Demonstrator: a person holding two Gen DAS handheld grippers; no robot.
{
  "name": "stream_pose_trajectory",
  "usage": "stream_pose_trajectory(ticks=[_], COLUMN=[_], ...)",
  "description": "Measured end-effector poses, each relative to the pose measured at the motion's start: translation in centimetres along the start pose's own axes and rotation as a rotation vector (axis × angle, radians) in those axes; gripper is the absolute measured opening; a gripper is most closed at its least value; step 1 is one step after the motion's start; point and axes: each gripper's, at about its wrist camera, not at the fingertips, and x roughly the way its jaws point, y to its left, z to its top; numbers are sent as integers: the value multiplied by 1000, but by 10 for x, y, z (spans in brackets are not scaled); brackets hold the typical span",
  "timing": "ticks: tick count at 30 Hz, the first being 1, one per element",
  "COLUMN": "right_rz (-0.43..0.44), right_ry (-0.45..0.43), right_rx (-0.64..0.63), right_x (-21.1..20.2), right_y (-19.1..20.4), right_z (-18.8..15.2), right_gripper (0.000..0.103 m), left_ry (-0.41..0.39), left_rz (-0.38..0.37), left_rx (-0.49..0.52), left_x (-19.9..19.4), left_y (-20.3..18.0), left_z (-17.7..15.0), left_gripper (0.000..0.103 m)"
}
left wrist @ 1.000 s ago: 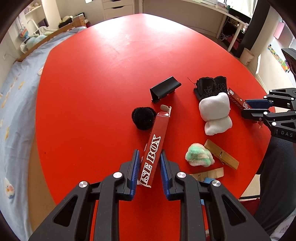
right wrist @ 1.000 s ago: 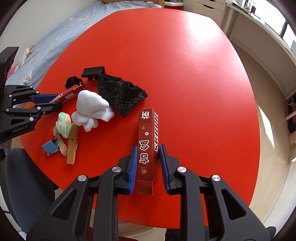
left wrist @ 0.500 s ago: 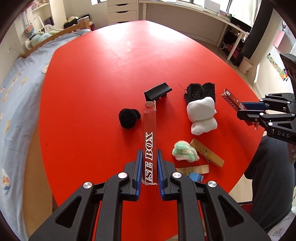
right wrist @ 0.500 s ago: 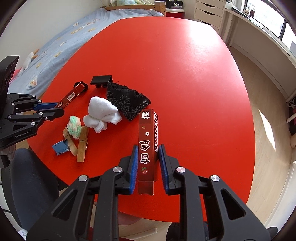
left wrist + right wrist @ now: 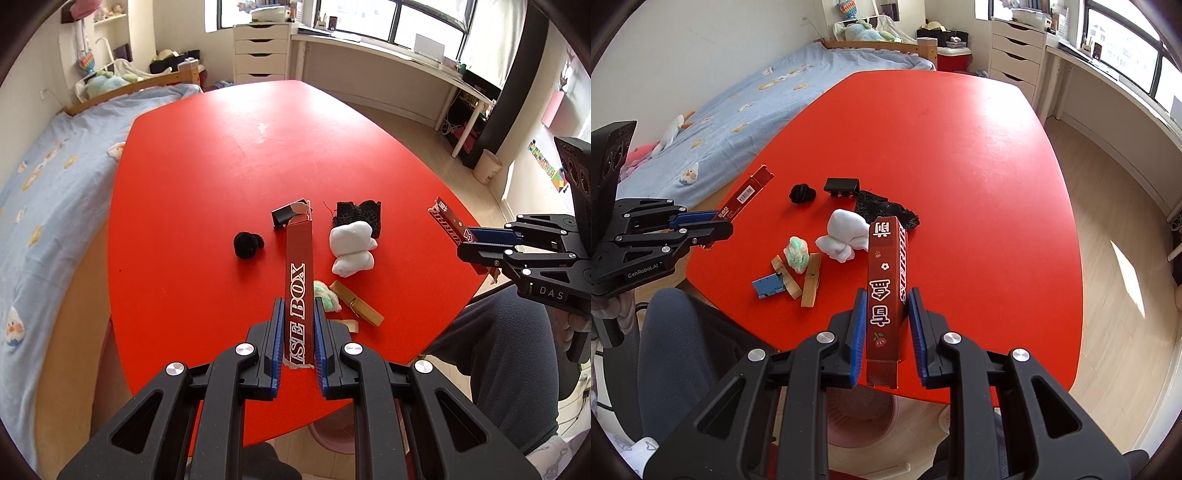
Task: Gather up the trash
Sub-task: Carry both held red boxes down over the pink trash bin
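My left gripper (image 5: 298,334) is shut on a long red carton lettered "BOX" (image 5: 300,273) and holds it lifted above the red table (image 5: 221,166). My right gripper (image 5: 885,325) is shut on a second red carton with white characters (image 5: 884,291), also held up off the table. Each gripper with its carton shows in the other's view: the right one (image 5: 480,243) at the right, the left one (image 5: 701,225) at the left. A pink bin (image 5: 860,410) sits on the floor below the table's near edge.
On the table lie a white cloth wad (image 5: 351,249), a black patterned cloth (image 5: 356,214), a black pom (image 5: 246,245), a black holder (image 5: 282,218), a green-white ball (image 5: 796,254), wooden clips (image 5: 810,280) and a blue piece (image 5: 768,286). A bed (image 5: 44,184) stands left.
Both grippers have risen and pulled back from the table, each lifting its red carton. The left jaws closed tight on the "BOX" carton.
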Motion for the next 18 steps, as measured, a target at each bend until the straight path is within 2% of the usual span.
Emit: stream_pose_trajectory(ticks=[8, 18], right_rz=[37, 76], right_ry=[-48, -83], right_rx=[-32, -62], right_x=[-33, -63], right_y=[17, 35], right_z=[-16, -45], right_gripper=[22, 22], left_ry=[-57, -61], left_rz=[-23, -57], left_rx=[-31, -43], left_x=[-30, -45], left_y=[-17, -32], left_z=[-21, -49], left_gripper=[15, 15])
